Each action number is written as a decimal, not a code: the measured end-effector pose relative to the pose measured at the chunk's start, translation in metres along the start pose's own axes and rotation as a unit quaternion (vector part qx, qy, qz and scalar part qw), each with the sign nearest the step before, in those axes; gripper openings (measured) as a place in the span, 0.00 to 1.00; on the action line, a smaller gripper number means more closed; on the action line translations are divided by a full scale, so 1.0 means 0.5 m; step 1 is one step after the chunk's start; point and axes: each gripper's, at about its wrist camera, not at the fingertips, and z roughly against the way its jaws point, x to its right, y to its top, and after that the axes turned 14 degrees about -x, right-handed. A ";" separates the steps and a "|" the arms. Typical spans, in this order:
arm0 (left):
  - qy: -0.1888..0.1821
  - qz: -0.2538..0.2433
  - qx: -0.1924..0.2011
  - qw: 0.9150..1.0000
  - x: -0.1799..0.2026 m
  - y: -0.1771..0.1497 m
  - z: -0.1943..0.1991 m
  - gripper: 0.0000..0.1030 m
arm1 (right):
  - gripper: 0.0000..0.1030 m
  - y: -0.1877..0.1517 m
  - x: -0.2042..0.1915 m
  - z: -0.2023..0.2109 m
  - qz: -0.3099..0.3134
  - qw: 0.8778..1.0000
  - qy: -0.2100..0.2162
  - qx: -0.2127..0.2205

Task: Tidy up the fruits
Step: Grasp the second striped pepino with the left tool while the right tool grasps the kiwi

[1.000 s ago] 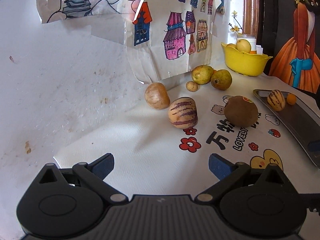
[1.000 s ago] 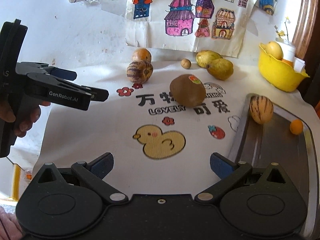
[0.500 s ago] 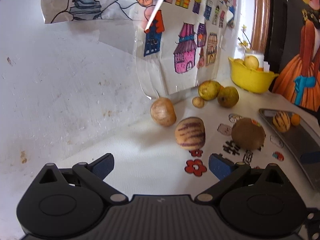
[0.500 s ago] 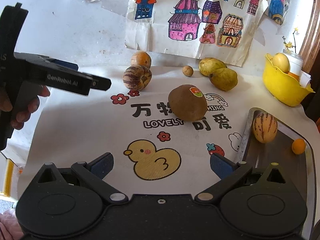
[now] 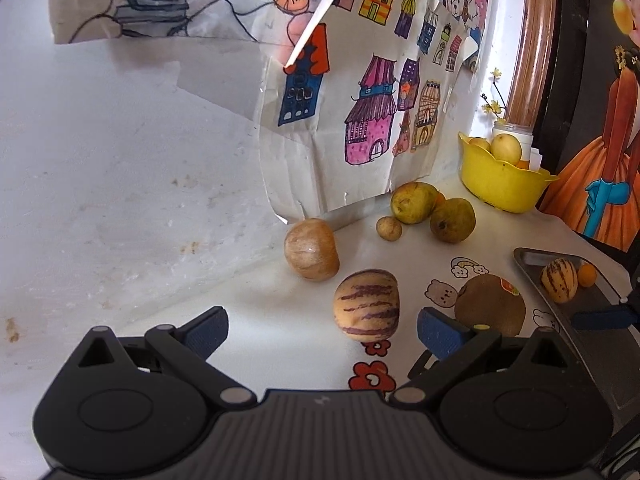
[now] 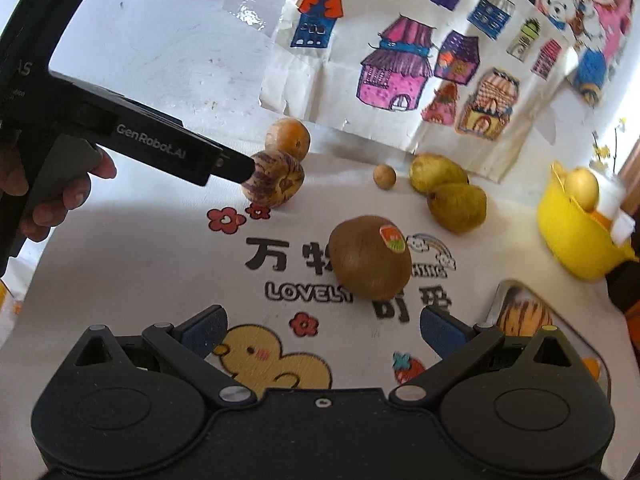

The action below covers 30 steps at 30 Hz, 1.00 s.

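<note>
Right wrist view: striped fruit on tray [image 6: 520, 314] blurred, lower half hidden behind gripper finger; small orange fruit [image 6: 591, 364] mostly hidden too. Yellow bowl [image 6: 576, 236] cut by right edge. Left gripper [image 6: 236, 168] tip covers part of striped melon [image 6: 280, 184]; contact unclear

Fruit spread across a printed cloth [image 6: 120, 280], right gripper [image 6: 322, 330] spread wide

A stickered brown kiwi [image 6: 370, 258] sits at center; at ten o'clock the left gripper [image 6: 240, 168] reaches the striped melon [image 6: 276, 182]; a yellow bowl [image 6: 572, 236] stands at three o'clock.
</note>
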 end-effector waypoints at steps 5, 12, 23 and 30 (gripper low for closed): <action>-0.012 0.015 -0.006 1.000 -0.002 0.015 -0.019 1.00 | 0.99 0.015 0.010 -0.019 0.017 1.000 -0.009 0.000; -0.022 0.015 -0.013 1.000 0.010 0.037 -0.053 1.00 | 0.99 0.038 0.038 -0.052 0.008 1.000 -0.010 0.005; -0.040 0.023 -0.026 0.999 0.016 0.048 -0.085 0.99 | 0.95 0.046 0.084 -0.102 -0.042 0.998 0.031 0.018; -0.042 0.027 -0.029 0.998 0.016 0.049 -0.093 0.97 | 0.88 0.054 0.091 -0.113 -0.051 0.998 0.038 0.022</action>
